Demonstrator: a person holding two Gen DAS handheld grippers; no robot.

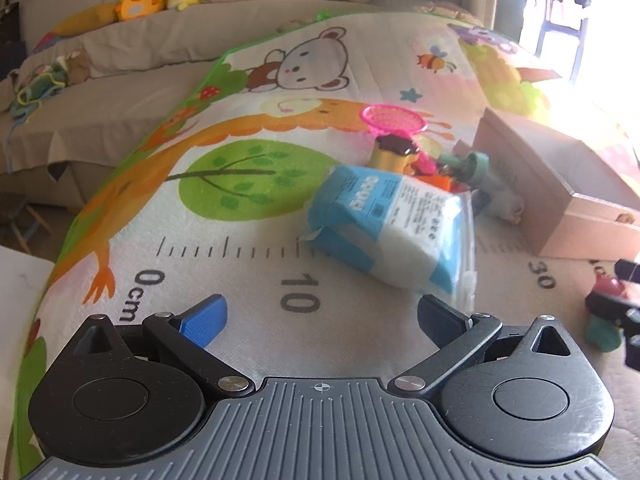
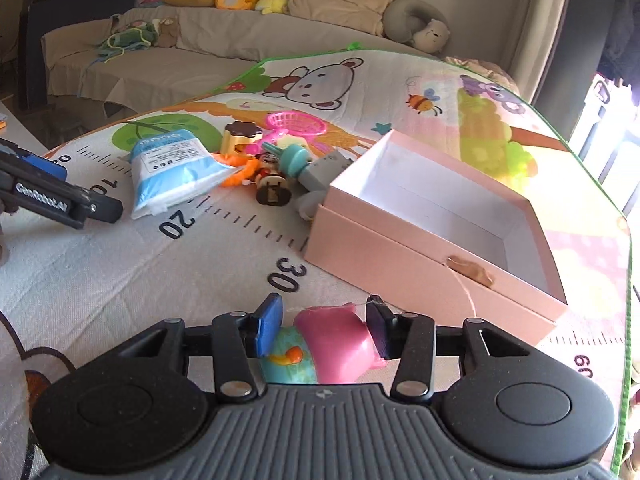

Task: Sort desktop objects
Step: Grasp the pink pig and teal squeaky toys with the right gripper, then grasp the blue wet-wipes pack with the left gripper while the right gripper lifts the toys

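The right tongs (image 2: 324,332) grasp a pink toy (image 2: 336,340), low over the surface (image 2: 120,280), just before the open pink box (image 2: 400,240). The left tongs (image 1: 320,320) gape released, near the blue packet (image 1: 392,224). Lifting clear of the near wall before letting go would serve best

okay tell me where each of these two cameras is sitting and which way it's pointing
Left wrist: on the left tool, angled down at the play mat and blue packet; its own open fingers show.
Right wrist: on the right tool, facing the pink box; its fingers flank a pink toy.
Shared: packet, box, toy pile, sofa; each sees the other tool.
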